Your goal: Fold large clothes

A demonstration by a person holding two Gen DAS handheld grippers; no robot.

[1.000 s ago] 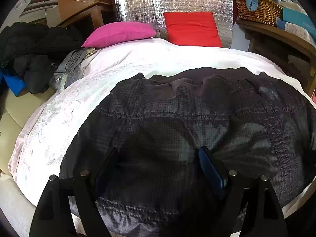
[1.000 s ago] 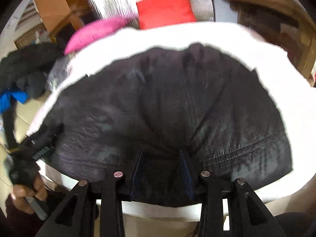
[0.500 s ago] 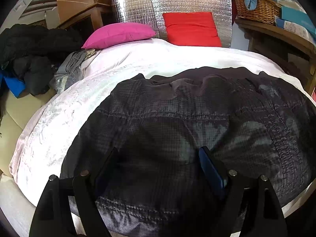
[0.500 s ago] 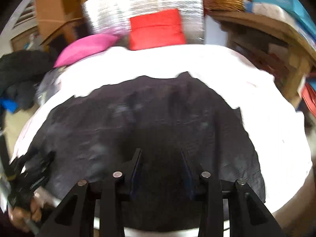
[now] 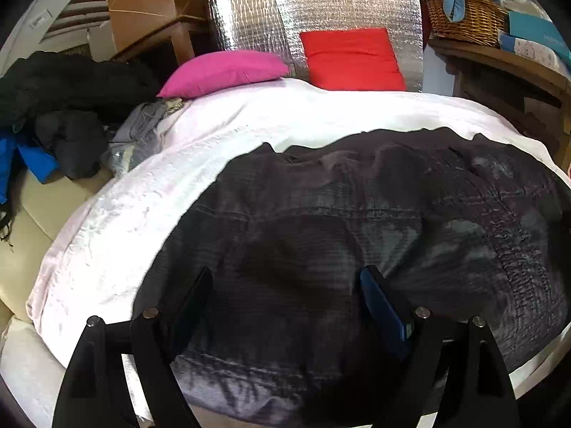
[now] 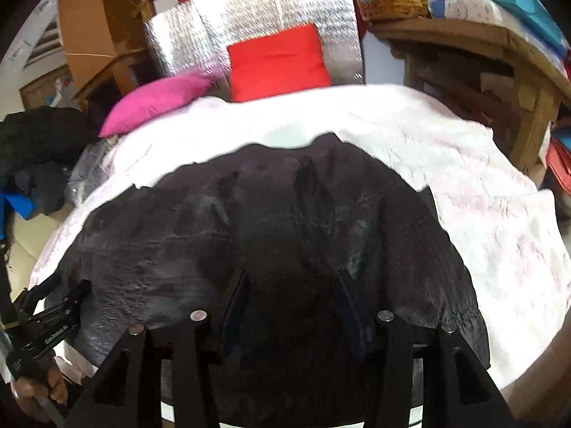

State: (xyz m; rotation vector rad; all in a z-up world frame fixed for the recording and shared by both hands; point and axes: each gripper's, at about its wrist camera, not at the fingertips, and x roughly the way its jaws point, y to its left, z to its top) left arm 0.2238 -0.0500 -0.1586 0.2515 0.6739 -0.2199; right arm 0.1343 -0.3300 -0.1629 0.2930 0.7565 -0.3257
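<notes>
A large dark quilted jacket [image 5: 357, 221] lies spread flat on a white bedspread [image 5: 117, 214]; it also shows in the right wrist view [image 6: 249, 221]. My left gripper [image 5: 289, 285] is open, its fingers hovering over the jacket's near hem. My right gripper [image 6: 291, 285] is open over the jacket's near edge, right of the middle. In the right wrist view the left gripper [image 6: 53, 306] appears at the lower left, held by a hand at the jacket's left corner.
A pink pillow [image 5: 225, 71] and a red cushion [image 5: 353, 59] lie at the bed's head before a silver foil panel [image 5: 321, 7]. Dark clothes [image 5: 64, 107] are piled left. A wicker basket [image 5: 464, 18] sits on a wooden shelf at the right.
The right gripper has risen and swung right, so more of the bedspread shows on the right. The left gripper has barely moved. The jacket lies the same.
</notes>
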